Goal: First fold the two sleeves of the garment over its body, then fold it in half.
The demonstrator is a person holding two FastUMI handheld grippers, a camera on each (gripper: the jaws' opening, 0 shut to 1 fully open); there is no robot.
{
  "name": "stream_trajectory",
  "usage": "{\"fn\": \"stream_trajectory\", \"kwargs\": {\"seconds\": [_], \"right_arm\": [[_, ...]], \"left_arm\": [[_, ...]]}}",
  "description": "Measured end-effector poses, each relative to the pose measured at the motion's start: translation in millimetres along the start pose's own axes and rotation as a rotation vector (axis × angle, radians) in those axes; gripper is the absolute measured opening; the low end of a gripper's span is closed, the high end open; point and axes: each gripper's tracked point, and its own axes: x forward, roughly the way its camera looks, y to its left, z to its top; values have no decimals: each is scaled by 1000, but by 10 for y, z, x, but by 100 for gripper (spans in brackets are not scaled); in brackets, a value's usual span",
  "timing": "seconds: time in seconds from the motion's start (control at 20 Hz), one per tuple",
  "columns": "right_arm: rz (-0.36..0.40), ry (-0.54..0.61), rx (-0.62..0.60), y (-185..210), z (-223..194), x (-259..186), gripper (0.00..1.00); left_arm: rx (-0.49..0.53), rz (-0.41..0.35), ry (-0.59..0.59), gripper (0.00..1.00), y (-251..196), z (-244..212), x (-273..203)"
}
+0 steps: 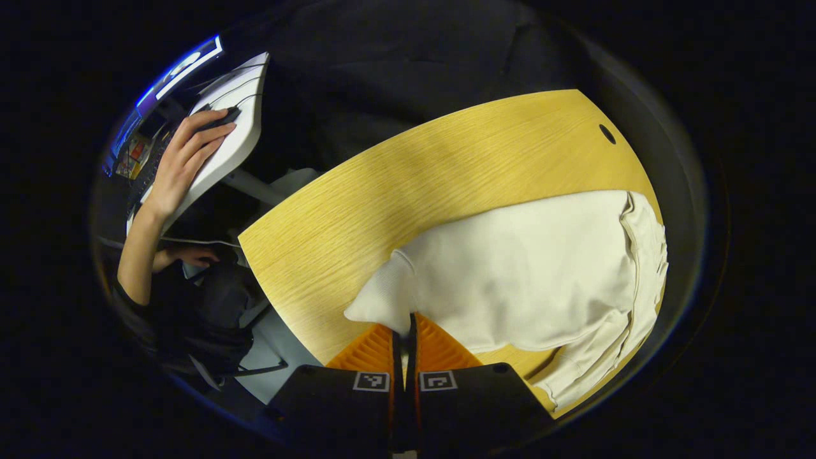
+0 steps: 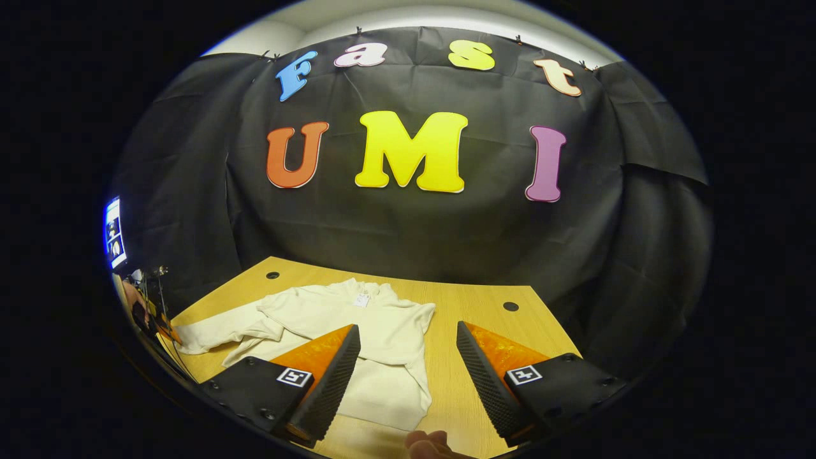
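While the cream garment (image 2: 376, 344) lies flat on the wooden table (image 2: 484, 299), I see its collar pointing toward the booth wall and one sleeve (image 2: 210, 335) stretched sideways. My left gripper (image 1: 404, 331) has its fingers pinched together on that sleeve's cuff (image 1: 382, 296). My right gripper (image 2: 408, 357) hangs wide apart above the hem, holding nothing.

Wood table (image 1: 446, 172) w/ grommet hole (image 1: 607, 134); white desk (image 1: 239, 137), mouse (image 1: 220, 118), screen (image 2: 114, 233).
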Motion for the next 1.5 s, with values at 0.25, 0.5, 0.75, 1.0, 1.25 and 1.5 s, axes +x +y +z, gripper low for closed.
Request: {"fn": "stream_trajectory", "kwargs": {"seconds": [0.25,0.5,0.75,1.0,1.25,1.5], "right_arm": [[12,10,-14,0,7,18,94],[25,23,-20,-41,19,80,95],[47,53,-9,-51,-33,152,95],[11,30,10,-235,45,173,94],[-41,-18,44,-476,178,141,94],[-92,-98,78,-723,391,44,94]], "left_arm": [[96,-82,-89,3,-425,280,-501],[184,-141,-148,3,-991,462,-922],[281,-213,-194,3,-1696,552,-1285],[407,-274,-215,3,-2489,525,-1543],[555,-310,-217,3,-3335,368,-1698],[732,-331,-190,7,-4218,-20,-1711]]}}
